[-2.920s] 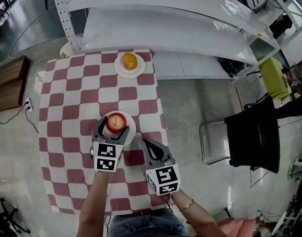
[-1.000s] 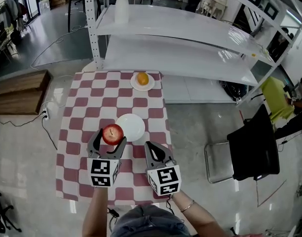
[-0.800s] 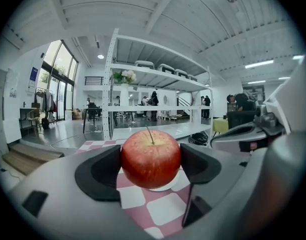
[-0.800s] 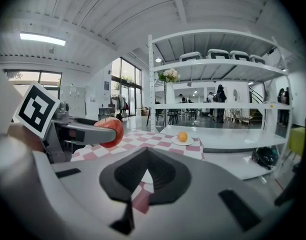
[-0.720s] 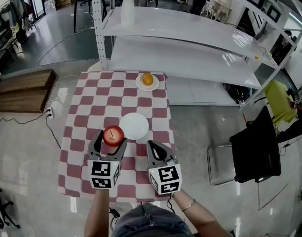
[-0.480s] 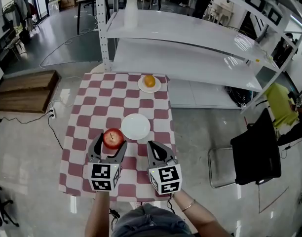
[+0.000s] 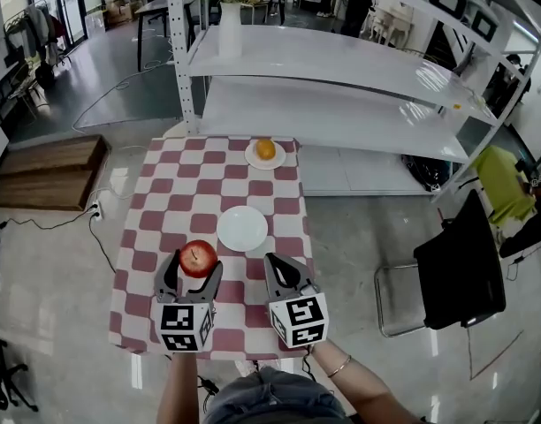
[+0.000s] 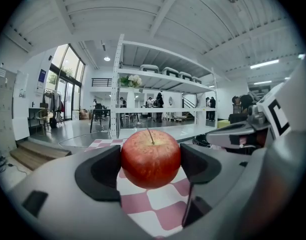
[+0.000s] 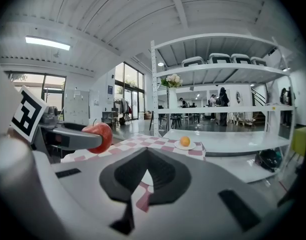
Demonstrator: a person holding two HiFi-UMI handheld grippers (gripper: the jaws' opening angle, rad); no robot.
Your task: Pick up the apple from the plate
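My left gripper (image 7: 194,270) is shut on a red apple (image 7: 198,259), held in the air above the near left part of the checked table (image 7: 164,193). In the left gripper view the apple (image 8: 151,158) fills the gap between the two dark pads, stem up. The white plate (image 7: 242,228) it came from lies bare, ahead and to the right. My right gripper (image 7: 282,274) hovers beside the left one, its jaws closed together with nothing between them (image 9: 145,176). From the right gripper view the apple (image 9: 98,136) shows at the left.
A second white plate with an orange (image 7: 265,150) sits at the table's far edge. White metal shelving (image 7: 341,69) stands behind the table, a vase of flowers (image 7: 230,16) on it. A black chair (image 7: 452,272) stands on the floor to the right.
The apple has left the plate, lifted in my left gripper and drawn back toward me and to the left. The right gripper has stayed shut beside it.
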